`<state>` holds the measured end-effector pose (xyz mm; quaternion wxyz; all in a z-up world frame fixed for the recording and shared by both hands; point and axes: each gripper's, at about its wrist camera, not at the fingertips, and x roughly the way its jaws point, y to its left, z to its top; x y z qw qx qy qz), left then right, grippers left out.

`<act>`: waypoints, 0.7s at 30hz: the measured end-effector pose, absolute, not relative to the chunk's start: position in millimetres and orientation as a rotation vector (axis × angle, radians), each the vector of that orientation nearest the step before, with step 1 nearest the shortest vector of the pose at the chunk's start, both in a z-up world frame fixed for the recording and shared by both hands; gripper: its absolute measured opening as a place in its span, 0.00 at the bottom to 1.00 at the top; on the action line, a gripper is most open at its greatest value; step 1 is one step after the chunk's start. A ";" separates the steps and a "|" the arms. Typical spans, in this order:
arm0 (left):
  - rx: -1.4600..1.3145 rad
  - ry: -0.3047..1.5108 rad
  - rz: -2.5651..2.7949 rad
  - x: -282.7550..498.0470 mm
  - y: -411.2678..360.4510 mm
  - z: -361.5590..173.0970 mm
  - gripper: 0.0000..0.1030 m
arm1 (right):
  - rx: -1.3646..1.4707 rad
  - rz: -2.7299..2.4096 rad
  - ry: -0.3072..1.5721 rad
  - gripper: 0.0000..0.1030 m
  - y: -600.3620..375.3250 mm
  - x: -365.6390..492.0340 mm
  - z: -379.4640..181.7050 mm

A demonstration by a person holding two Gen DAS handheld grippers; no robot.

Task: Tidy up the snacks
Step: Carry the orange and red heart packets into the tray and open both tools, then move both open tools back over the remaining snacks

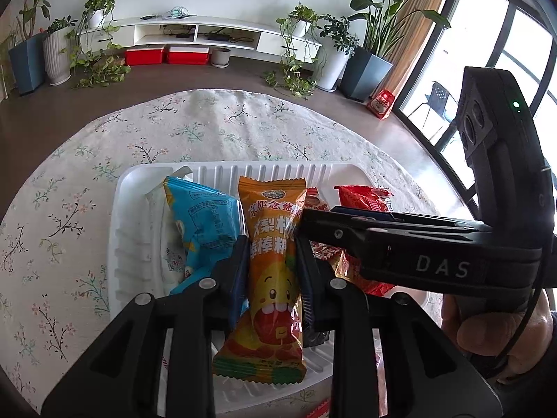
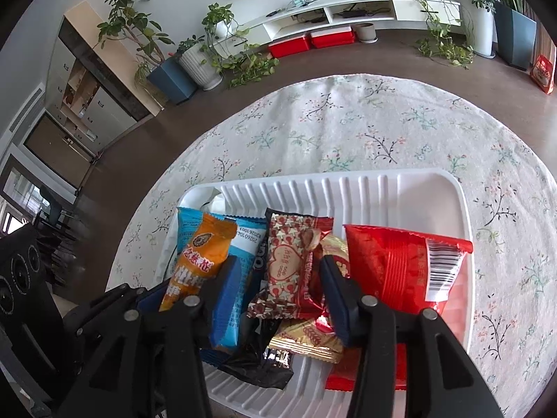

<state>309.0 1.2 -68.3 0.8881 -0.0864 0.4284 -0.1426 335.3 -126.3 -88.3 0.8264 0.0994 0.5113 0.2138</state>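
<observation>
A: Packet in orange is pinched by my left tool over the white tray; right tool spread astride the heart-print snack.

B: Lower left gently; lay it flat beside the blue packet.

The lollipop packet sits between the left gripper's jaws, over the tray. A heart-printed packet lies between the right gripper's jaws, a barcoded packet right of them.
</observation>
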 end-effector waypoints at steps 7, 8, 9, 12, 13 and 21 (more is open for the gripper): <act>-0.135 0.896 -0.300 317.8 -13.3 -66.2 0.50 | 0.262 0.453 1.018 0.57 -141.6 325.3 -70.5; -0.126 0.898 -0.299 319.9 -15.5 -66.8 0.52 | 0.266 0.453 1.005 0.57 -143.6 322.8 -67.2; -0.124 0.897 -0.301 321.3 -16.4 -67.4 0.53 | 0.266 0.453 0.995 0.57 -145.8 320.3 -64.3; -0.125 0.893 -0.303 322.5 -17.8 -67.6 0.55 | 0.276 0.456 0.971 0.58 -153.3 314.0 -56.5; -0.124 0.892 -0.303 322.2 -18.1 -67.7 0.55 | 0.280 0.456 0.964 0.59 -155.7 312.7 -54.4; -0.125 0.887 -0.312 316.6 -15.8 -65.1 0.66 | 0.298 0.453 0.939 0.75 -163.9 304.7 -51.2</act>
